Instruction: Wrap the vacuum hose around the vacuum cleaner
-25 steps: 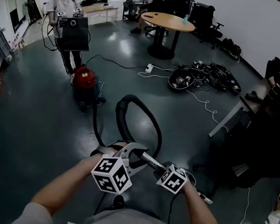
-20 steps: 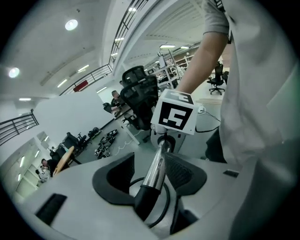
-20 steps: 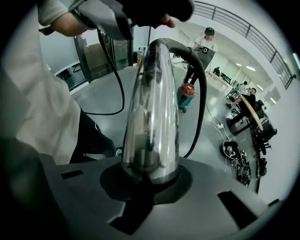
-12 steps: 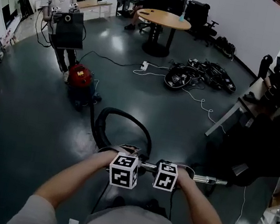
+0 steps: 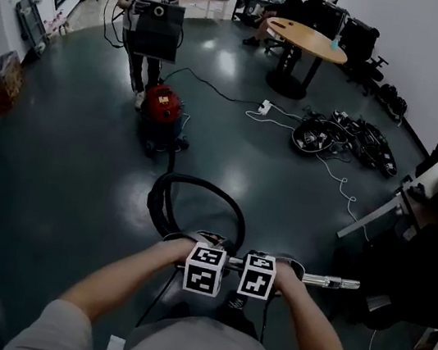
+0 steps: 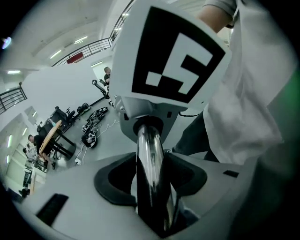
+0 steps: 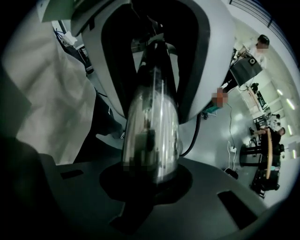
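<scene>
The red vacuum cleaner (image 5: 161, 106) stands on the floor ahead. Its black hose (image 5: 200, 185) runs back in a loop to my hands. The chrome wand (image 5: 332, 282) sticks out level to the right. My left gripper (image 5: 204, 245) and right gripper (image 5: 267, 263) sit side by side on the wand. In the left gripper view the left gripper (image 6: 152, 187) has the wand's tube (image 6: 150, 150) between its jaws, touching both pads; those jaws have just been opening. In the right gripper view the right gripper (image 7: 150, 183) is shut on the tube (image 7: 152, 136).
A person (image 5: 152, 1) with a black box stands just behind the vacuum. A round wooden table (image 5: 308, 39), a power strip (image 5: 265, 107), and a heap of cables and bags (image 5: 346, 137) lie to the far right. A desk (image 5: 392, 209) stands at right.
The hose loop has sunk from a tall arch to a lower, flatter loop. My two grippers have drawn together, and the wand has swung level to the right.
</scene>
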`<state>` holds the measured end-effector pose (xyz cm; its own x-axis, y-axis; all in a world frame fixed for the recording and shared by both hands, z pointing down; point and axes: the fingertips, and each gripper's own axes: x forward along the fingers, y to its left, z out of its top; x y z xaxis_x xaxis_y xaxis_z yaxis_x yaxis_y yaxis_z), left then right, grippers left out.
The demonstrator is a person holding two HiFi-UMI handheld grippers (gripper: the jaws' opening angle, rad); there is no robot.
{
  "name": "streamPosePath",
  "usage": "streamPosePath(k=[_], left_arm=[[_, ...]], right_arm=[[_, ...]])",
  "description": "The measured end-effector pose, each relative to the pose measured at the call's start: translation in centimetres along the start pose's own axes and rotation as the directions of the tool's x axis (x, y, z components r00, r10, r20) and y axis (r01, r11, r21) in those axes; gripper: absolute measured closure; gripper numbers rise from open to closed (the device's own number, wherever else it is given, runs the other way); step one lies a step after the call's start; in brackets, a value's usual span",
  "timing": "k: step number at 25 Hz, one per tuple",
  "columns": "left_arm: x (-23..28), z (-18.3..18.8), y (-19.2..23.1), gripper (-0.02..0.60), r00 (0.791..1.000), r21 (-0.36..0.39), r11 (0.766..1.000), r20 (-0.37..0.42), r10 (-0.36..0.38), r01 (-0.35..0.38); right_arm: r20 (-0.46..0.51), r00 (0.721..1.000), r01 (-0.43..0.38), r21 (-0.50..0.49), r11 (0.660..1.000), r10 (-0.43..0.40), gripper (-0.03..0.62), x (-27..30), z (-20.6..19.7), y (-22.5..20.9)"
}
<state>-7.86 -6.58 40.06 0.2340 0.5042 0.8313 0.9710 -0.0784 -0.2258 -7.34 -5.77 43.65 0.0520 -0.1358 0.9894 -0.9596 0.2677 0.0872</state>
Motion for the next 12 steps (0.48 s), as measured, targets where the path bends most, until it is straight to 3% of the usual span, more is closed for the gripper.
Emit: streamPosePath(k=[5, 6, 10, 12], left_arm=[[2.8, -1.9, 1.2, 0.392, 0.992, -0.052, 0.998, -0.127, 0.019, -0.025], [3.3, -1.9, 1.5, 0.428, 0.991, -0.079, 0.997, -0.130, 0.012, -0.023], [4.8, -1.3, 2.3, 0.433, 0.992, -0.165, 0.986, -0.115, -0.048, 0.028], [5.6, -1.2, 3.3, 0.434, 0.991, -0.185, 0.982, -0.126, -0.048, 0.024]], right_arm=[[-0.040, 0.999, -0.030, -0.097, 0.995, 0.026, 0.543, 0.6, -0.8, -1.6], [-0.046, 0.998, -0.045, -0.112, 0.993, 0.040, 0.543, 0.9, -1.3, -1.9], [-0.028, 0.988, -0.154, -0.137, 0.979, 0.152, 0.543, 1.8, -2.8, -2.1], [-0.010, 0.986, -0.164, -0.154, 0.974, 0.164, 0.543, 2.2, -3.5, -3.0]])
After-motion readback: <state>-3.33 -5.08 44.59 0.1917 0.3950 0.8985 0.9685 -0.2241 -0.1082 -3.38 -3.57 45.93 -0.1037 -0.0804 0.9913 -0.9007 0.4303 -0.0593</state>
